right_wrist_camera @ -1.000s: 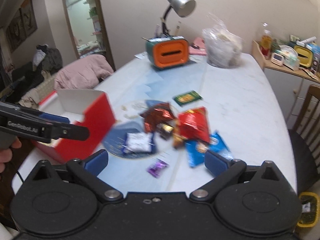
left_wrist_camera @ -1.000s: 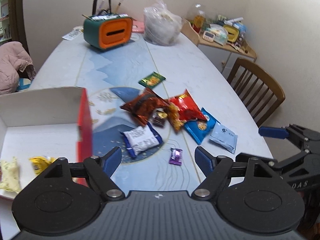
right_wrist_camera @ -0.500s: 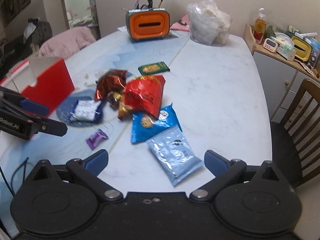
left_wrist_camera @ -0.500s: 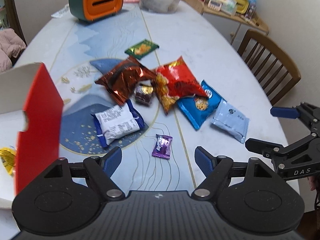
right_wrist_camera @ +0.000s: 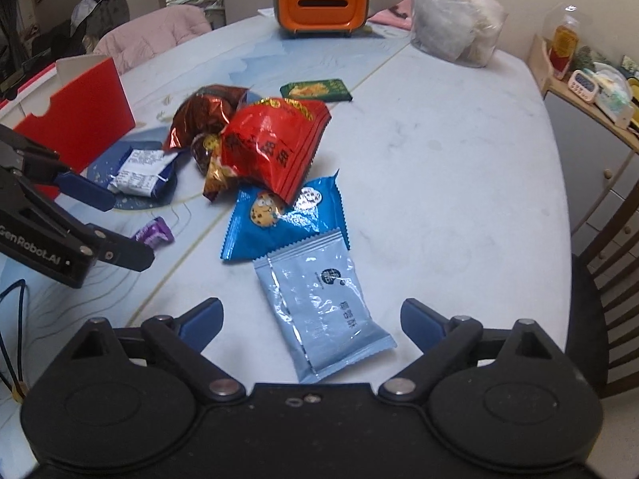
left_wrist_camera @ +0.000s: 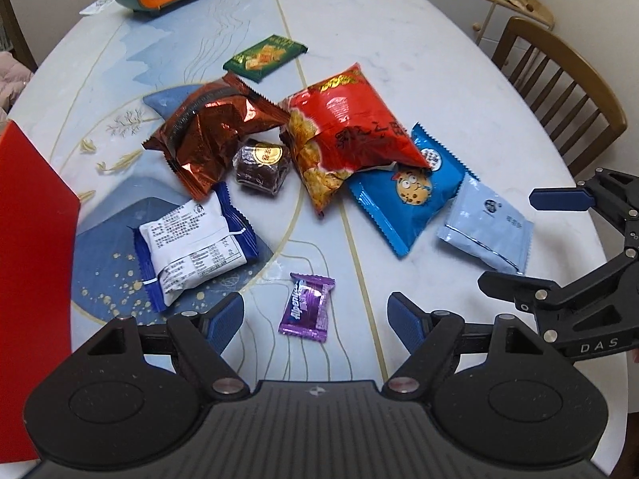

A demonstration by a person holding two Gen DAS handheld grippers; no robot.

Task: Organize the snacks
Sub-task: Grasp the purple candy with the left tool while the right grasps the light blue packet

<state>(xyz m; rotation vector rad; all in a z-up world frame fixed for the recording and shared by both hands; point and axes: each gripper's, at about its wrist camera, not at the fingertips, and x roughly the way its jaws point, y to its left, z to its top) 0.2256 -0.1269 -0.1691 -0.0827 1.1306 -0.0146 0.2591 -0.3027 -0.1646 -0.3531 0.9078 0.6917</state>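
Bare table point(right_wrist_camera: 439, 151) lay open on my right and far side. The snack heap point(left_wrist_camera: 319, 139) crowded the middle, a red box point(left_wrist_camera: 32, 219) walled off the left, and a wooden chair point(left_wrist_camera: 559, 80) stood beyond the right edge.

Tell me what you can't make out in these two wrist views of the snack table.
- Red box: left wrist view, cut off by the left edge; its inside is hidden.
- Blue cookie packet: both views, top corner hidden under the red chip bag.
- Pale blue packet: right wrist view, small print unreadable.
- Clear plastic bag: right wrist view, contents too hazy to name.
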